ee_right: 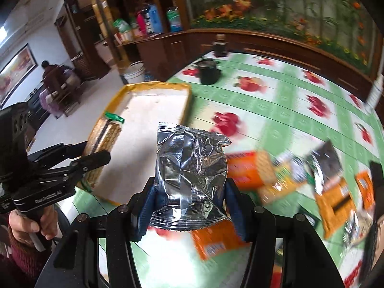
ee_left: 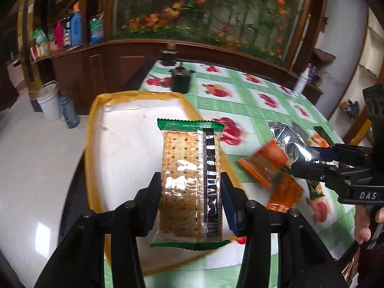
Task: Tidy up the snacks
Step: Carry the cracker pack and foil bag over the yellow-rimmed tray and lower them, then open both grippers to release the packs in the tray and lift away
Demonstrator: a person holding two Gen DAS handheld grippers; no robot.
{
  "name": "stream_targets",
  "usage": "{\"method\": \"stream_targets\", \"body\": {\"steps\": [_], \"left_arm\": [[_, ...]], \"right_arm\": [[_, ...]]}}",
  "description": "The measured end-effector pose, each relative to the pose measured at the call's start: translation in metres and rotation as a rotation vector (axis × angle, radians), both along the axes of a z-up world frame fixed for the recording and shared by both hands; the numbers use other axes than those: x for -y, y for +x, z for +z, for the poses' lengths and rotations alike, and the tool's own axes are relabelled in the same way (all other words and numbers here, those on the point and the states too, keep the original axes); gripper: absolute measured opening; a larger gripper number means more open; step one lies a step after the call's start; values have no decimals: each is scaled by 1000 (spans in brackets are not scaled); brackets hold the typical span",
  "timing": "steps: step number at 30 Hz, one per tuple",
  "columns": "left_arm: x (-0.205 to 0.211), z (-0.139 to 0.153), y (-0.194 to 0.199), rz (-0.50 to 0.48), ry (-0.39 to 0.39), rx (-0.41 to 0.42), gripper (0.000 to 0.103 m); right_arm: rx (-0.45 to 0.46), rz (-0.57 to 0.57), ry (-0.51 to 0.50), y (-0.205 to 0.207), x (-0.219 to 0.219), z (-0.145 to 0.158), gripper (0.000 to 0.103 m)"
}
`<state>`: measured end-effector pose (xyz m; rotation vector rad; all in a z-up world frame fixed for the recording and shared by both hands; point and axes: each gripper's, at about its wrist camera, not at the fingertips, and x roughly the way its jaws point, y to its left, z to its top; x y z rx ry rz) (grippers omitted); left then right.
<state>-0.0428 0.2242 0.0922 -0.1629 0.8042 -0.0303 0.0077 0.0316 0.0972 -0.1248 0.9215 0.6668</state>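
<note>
One fruit-print tablecloth [ee_right: 288, 100] beside wooden cabinets [ee_right: 168, 50]

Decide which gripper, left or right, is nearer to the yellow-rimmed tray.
Left. The left gripper holds its cracker packet over the yellow-rimmed tray. The right gripper, clamping a silver packet, is beside the tray, over the tablecloth.

Left gripper [ee_left: 190, 201] clamped, right gripper [ee_right: 189, 206] clamped, both angled downward
</note>
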Motion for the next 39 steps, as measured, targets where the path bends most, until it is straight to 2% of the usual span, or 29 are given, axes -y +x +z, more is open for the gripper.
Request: {"method": "stream_targets", "body": {"steps": [7, 12, 20, 25, 30, 32, 36, 39], "left_arm": [[-29, -4, 26, 39, 11, -42, 46], [-48, -10, 60, 60, 10, -89, 46], [-67, -34, 105, 102, 10, -179, 46], [-71, -45, 116, 130, 10, -213, 46], [-67, -48, 118, 136, 61, -219, 46], [-65, -49, 119, 135, 80, -226, 48], [-62, -48, 119, 123, 99, -224, 71], [-65, -45, 115, 122, 73, -208, 72]], "right_arm": [[-27, 45, 13, 24, -46, 3, 60], [-61, 50, 11, 47, -77, -1, 60], [-142, 20, 13, 100, -125, -25, 60], [-183, -2, 8, 126, -147, -42, 60], [-215, -9, -9, 137, -163, -61, 60], [-218, -8, -16, 137, -167, -66, 61], [-219, -5, -13, 137, -169, -68, 62], [-216, -7, -10, 135, -167, -66, 62]]}}
